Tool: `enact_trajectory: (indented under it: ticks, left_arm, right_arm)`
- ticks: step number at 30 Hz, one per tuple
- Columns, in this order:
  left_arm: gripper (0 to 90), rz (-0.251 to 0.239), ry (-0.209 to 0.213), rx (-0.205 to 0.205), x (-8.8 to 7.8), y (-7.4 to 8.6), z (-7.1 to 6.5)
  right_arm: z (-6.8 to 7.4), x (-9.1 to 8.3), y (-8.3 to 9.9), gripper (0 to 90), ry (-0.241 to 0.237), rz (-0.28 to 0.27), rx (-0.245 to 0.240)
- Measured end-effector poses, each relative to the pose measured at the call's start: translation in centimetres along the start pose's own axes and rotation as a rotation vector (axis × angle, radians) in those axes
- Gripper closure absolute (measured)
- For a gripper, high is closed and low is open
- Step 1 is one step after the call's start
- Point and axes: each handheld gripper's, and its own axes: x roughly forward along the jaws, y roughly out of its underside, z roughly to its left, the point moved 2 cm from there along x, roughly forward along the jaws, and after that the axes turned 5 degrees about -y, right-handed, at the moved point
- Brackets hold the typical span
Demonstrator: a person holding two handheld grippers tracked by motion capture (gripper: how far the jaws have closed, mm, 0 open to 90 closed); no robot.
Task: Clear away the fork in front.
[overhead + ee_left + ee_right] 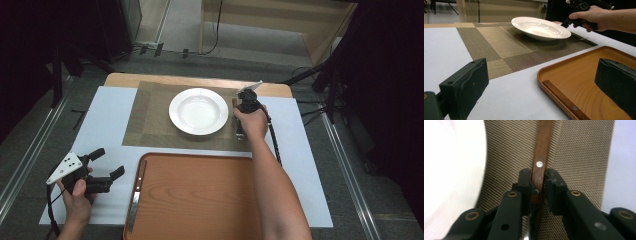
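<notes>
My right gripper point(239, 118) points down at the woven placemat point(150, 125), just right of the white plate point(198, 111). In the right gripper view its jaws point(538, 182) are shut on the brown wooden handle point(541, 150) of a utensil lying flat on the mat; a silver rivet shows just beyond the pads. The utensil's metal end point(579, 38) shows past the plate point(540, 27) in the left gripper view. My left gripper point(111, 162) is held at the table's near left corner, open with nothing between its jaws point(541, 85).
A wooden tray point(200, 195) lies at the near edge of the white table cover. A wooden-handled knife point(136, 192) rests along the tray's left rim point(564, 100). Dark stands and cables surround the table on the floor.
</notes>
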Motion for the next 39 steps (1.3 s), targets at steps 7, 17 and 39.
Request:
enact_trajectory:
  ticks: [7,17,39]
  left_arm:
    - [0.0,0.0,-0.001,0.0,0.0,0.0,0.0]
    - [0.0,0.004,-0.005,0.004,0.1,0.0,-0.1]
    - [0.0,0.006,-0.002,0.004,0.2,0.0,-0.1]
  right_arm:
    - [-0.6,-0.2,0.4,73.6,0.003,0.02,-0.055]
    - [0.2,0.1,0.2,70.1,0.046,0.039,-0.122]
    - [0.4,0.1,-0.3,76.2,0.077,0.075,-0.131]
